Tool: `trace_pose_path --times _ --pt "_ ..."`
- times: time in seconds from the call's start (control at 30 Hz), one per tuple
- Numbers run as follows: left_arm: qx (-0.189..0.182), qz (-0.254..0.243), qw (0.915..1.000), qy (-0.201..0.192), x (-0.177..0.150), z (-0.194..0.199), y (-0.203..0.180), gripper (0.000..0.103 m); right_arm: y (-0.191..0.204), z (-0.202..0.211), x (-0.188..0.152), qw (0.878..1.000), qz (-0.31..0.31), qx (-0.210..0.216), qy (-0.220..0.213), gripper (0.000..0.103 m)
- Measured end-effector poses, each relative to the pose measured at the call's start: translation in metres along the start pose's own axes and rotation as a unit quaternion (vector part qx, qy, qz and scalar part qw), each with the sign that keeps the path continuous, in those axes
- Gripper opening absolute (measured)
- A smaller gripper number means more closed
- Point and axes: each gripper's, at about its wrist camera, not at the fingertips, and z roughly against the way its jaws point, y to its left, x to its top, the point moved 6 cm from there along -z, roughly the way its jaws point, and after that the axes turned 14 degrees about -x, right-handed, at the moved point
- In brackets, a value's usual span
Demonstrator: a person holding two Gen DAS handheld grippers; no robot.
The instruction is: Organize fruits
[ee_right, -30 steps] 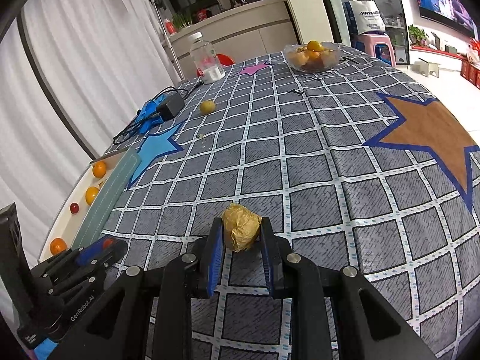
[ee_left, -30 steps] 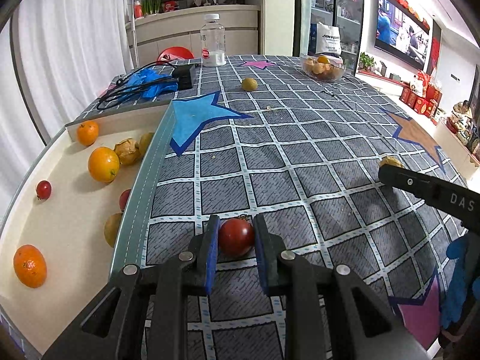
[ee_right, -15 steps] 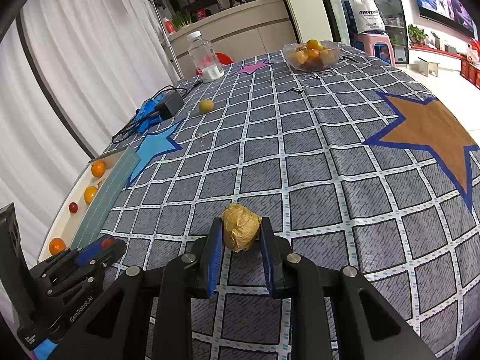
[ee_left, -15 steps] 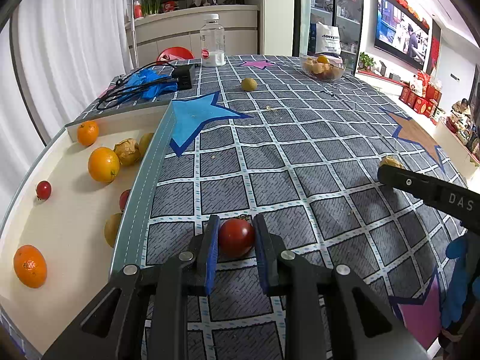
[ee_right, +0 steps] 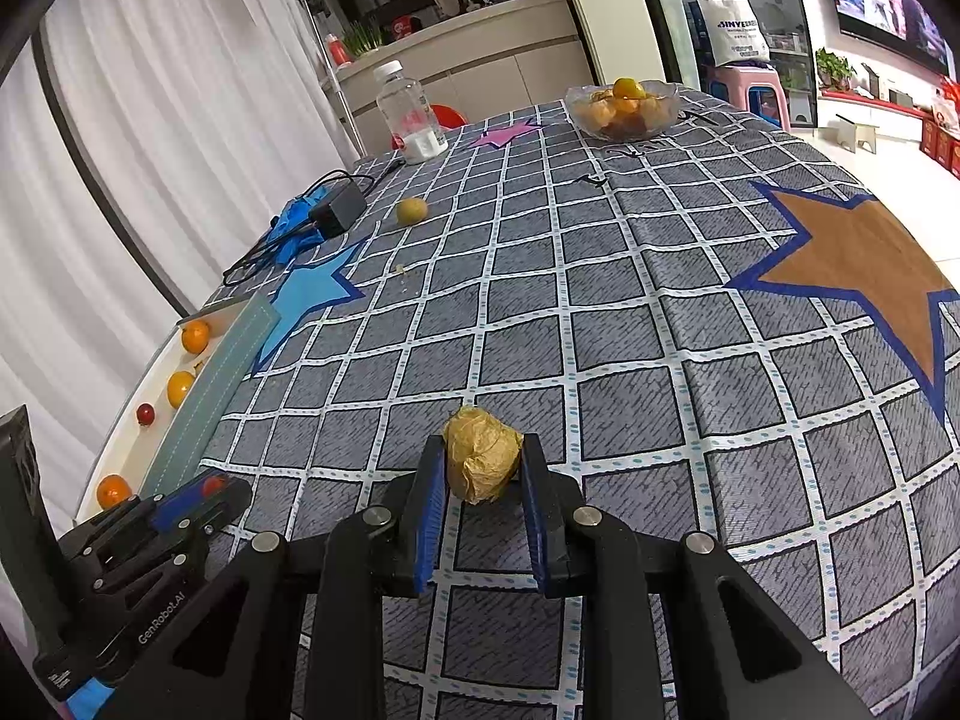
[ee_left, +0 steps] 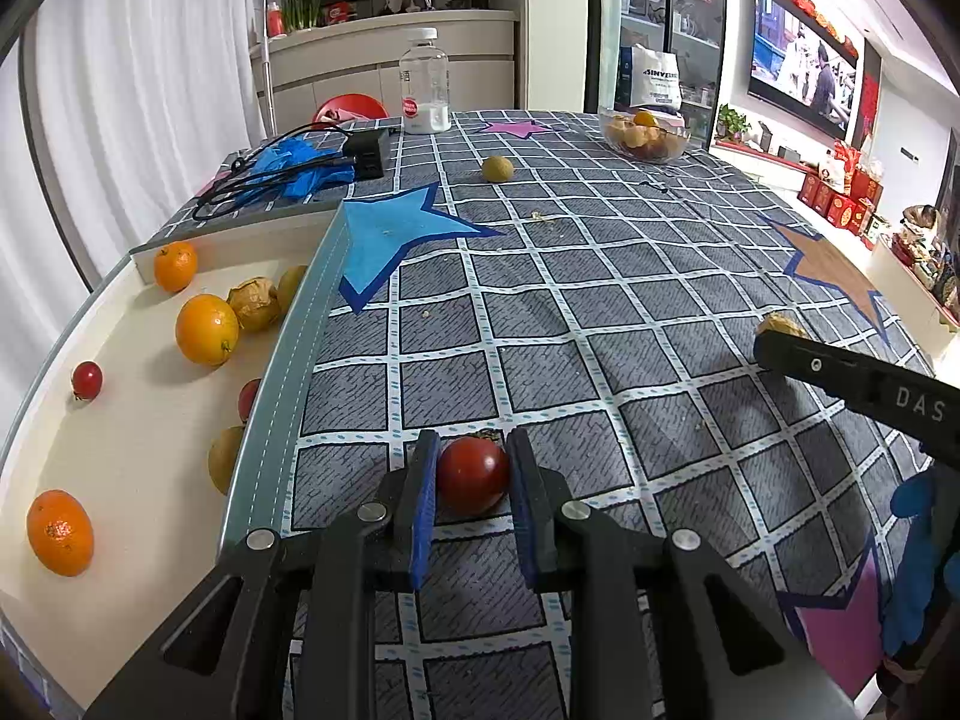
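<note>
Both tongs clamped: L gripper [ee_left: 471, 471] on tomato [ee_left: 472, 475], R gripper [ee_right: 483, 471] on husked fruit [ee_right: 482, 461]

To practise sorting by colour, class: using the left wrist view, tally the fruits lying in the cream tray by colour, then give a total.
Orange fruits: 3
Red fruits: 2
Brown papery fruit: 1
Yellow-green fruits, partly hidden: 2
Total in tray: 8

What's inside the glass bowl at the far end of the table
The glass bowl holds a heap of yellow-orange fruits, one orange fruit on top. Whatever lies underneath the heap is covered.
</note>
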Motion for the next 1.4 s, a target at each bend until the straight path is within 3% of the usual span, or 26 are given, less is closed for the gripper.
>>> trace_pose_path --times 1.4 --pt "-0.003 0.001 1.0000 -0.001 -0.0008 -0.0003 -0.0012 0.024 0.0011 -0.0034 -0.0046 1.000 0.007 -0.005 0.006 0.025"
